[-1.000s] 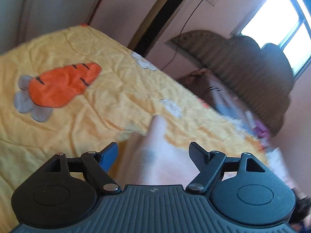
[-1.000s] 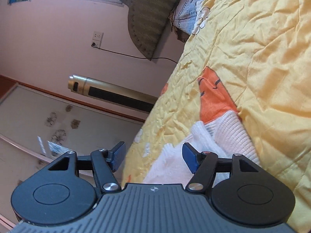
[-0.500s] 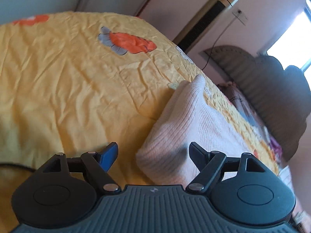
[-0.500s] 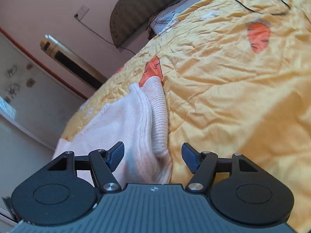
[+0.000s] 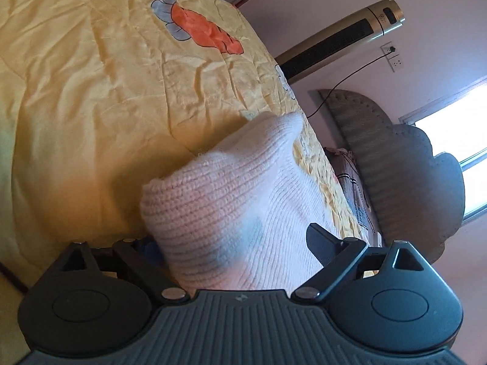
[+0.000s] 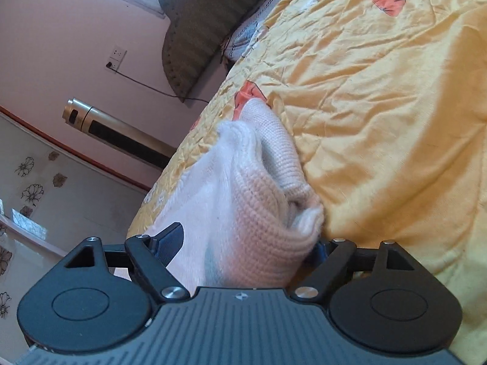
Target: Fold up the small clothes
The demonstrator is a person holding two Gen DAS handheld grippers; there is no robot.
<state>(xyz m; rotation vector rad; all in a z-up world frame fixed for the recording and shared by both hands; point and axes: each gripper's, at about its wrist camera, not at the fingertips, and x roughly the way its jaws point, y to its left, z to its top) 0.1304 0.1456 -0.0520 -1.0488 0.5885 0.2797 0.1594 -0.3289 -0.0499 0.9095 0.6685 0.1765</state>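
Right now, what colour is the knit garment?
Pale pink-white ribbed knit garment; clearest in the left wrist view.

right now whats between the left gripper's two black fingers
The pale pink ribbed knit garment fills the gap of the left gripper, seen in the left wrist view.

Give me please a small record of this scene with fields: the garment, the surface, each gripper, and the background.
garment: pale pink knitted garment, bunched up on the bed
surface: yellow quilt with orange carrot prints, wrinkled
left gripper: jaws have just been closing, knit between them; firm grip cannot be told
right gripper: jaws have just been opening, knit between them, not clearly pressed
background: gold tower fan, padded headboard, bright window
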